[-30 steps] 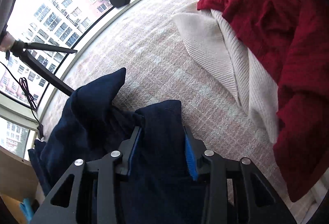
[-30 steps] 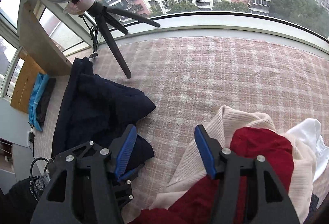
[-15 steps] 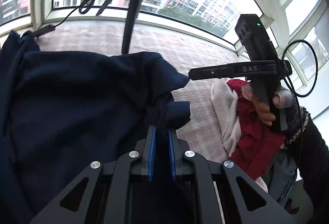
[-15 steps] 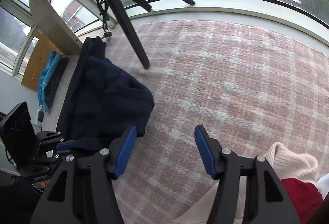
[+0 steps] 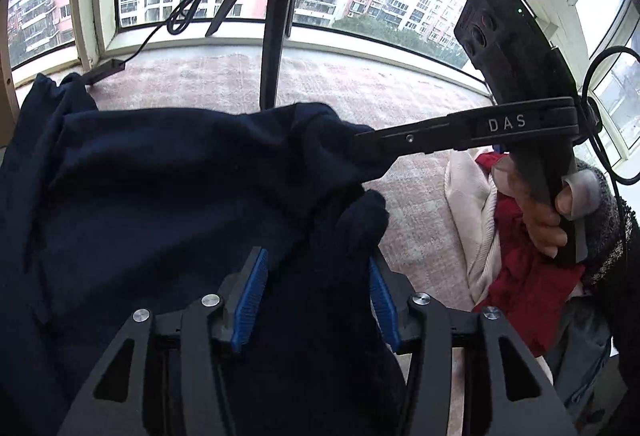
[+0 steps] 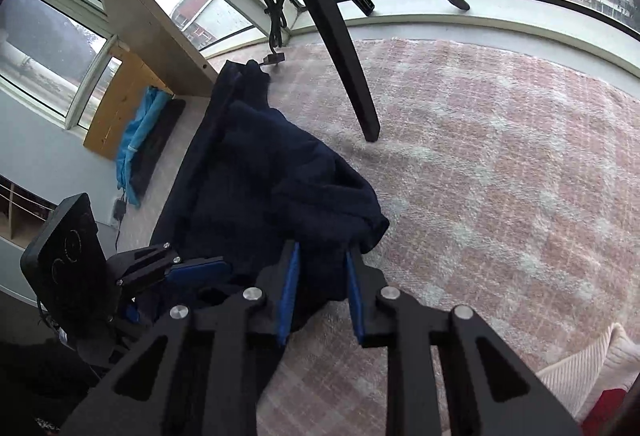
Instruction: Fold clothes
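Note:
A navy garment (image 5: 160, 196) lies bunched on the pink plaid cover (image 5: 360, 84). My left gripper (image 5: 316, 300) sits low over it. Its jaws are opening, and a wad of navy cloth stands loose between the blue pads (image 5: 248, 300). In the right wrist view the right gripper (image 6: 320, 292) is at the navy garment's (image 6: 280, 176) near corner. Its jaws are closing and its pads pinch a fold of the cloth. The left wrist view shows the right gripper (image 5: 360, 147) from the side, biting the garment's right edge, with a person's hand (image 5: 548, 212) on its handle.
A black tripod leg (image 6: 344, 56) stands on the cover just behind the garment, with a cable (image 6: 276, 12) hanging by it. A cream sweater (image 5: 472, 204) and a red garment (image 5: 528, 276) are piled at the right. Windows ring the far side. A wooden shelf (image 6: 116, 108) is at the left.
The left gripper, shut on the navy cloth half a second ago, now has its pads spread. The right gripper has dropped from over the bare cover onto the garment's corner and narrowed on it.

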A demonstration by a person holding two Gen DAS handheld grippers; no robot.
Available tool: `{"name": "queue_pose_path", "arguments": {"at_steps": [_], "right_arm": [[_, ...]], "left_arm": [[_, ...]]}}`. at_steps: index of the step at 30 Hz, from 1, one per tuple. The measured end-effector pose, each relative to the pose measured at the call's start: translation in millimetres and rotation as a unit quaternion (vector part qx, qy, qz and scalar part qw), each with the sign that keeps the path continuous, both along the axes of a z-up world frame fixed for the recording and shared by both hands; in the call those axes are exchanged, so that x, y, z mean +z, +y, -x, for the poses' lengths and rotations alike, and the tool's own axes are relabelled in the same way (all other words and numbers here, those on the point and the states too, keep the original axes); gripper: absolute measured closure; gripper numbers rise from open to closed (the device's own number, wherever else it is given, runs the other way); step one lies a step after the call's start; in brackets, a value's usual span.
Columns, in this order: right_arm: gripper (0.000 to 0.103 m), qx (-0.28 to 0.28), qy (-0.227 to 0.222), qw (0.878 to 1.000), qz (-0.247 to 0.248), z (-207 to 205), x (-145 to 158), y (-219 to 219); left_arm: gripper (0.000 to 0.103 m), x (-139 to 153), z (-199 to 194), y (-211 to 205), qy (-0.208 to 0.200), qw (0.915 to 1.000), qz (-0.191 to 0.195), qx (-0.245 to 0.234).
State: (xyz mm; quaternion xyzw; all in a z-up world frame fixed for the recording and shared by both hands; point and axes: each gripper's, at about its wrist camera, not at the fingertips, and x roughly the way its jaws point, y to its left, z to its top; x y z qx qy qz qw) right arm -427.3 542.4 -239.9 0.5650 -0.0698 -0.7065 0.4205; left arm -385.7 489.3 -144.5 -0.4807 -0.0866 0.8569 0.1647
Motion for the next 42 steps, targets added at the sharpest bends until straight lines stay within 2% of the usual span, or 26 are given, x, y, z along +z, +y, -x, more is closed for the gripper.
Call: {"name": "queue_pose_path", "arguments": {"at_steps": [2,5,7,8,10,11,14,15,16,17,19,20,23,25,27,30,33,34,35,36,39,42], "right_arm": [[0.082,-0.009,-0.002,1.0,0.017,1,6,3],[0.09,-0.029,-0.001,0.999,0.023,4,10,4],[0.095,-0.043,0.004,0.999,0.025,6,12,4],[0.096,-0.05,0.006,0.998,0.025,7,14,4],[0.097,-0.057,0.01,0.998,0.033,9,18,5],[0.097,-0.062,0.014,0.997,0.037,10,22,6],[0.098,-0.101,0.031,0.993,0.05,18,34,13],[0.097,-0.125,0.035,0.99,0.052,22,35,19],[0.096,-0.143,0.028,0.988,0.045,26,33,25],[0.093,-0.155,0.019,0.987,0.036,30,29,29],[0.066,-0.135,-0.017,0.991,0.01,30,13,33],[0.064,-0.126,-0.015,0.992,-0.002,25,8,34],[0.062,-0.089,-0.028,0.995,-0.029,13,-7,35],[0.054,-0.062,-0.038,0.996,-0.044,6,-16,33],[0.054,-0.047,-0.028,0.997,-0.056,4,-20,25],[0.054,-0.02,-0.034,0.998,-0.045,3,-24,7],[0.054,0.001,-0.013,0.998,-0.061,1,-28,-13],[0.058,0.007,-0.012,0.998,-0.061,0,-30,-18],[0.07,0.01,-0.015,0.998,-0.057,-2,-31,-20],[0.099,0.012,-0.018,0.998,-0.051,-4,-28,-21],[0.1,0.001,0.003,0.999,-0.041,-9,-3,-10],[0.1,-0.044,0.038,0.997,-0.05,-6,33,26]], "left_arm": [[0.05,6,1,11,0.019,0.9996,0.015,-0.015],[0.053,11,2,32,0.036,0.9977,0.023,-0.053],[0.077,14,1,43,0.048,0.9959,0.03,-0.072],[0.099,15,0,47,0.047,0.995,0.032,-0.082],[0.098,19,-1,45,0.048,0.9943,0.032,-0.089],[0.098,22,-4,40,0.047,0.9946,0.021,-0.09],[0.099,35,-12,16,0.041,0.992,-0.081,-0.087],[0.098,39,-16,5,0.045,0.9859,-0.137,-0.085],[0.098,40,-19,-4,0.051,0.9799,-0.174,-0.084],[0.098,38,-21,-8,0.052,0.9811,-0.17,-0.077],[0.099,29,-18,-13,0.032,0.9873,-0.143,-0.062],[0.099,25,-16,-16,0.023,0.9895,-0.133,-0.053],[0.099,16,-12,-31,0.012,0.9925,-0.119,-0.022],[0.099,11,-11,-39,0.008,0.9939,-0.109,-0.011],[0.099,6,-11,-46,0.005,0.9951,-0.099,-0.005],[0.099,2,-15,-45,0.0,0.9962,-0.087,-0.01],[0.099,1,-22,-41,0.0,0.9973,-0.069,-0.025],[0.099,2,-24,-39,0.001,0.9977,-0.062,-0.028],[0.099,2,-25,-38,-0.001,0.9977,-0.06,-0.031],[0.099,2,-26,-37,-0.003,0.9977,-0.06,-0.033],[0.099,9,-27,-28,-0.007,0.9961,-0.076,-0.044],[0.099,22,-27,0,0.008,0.9912,-0.105,-0.08]]}}
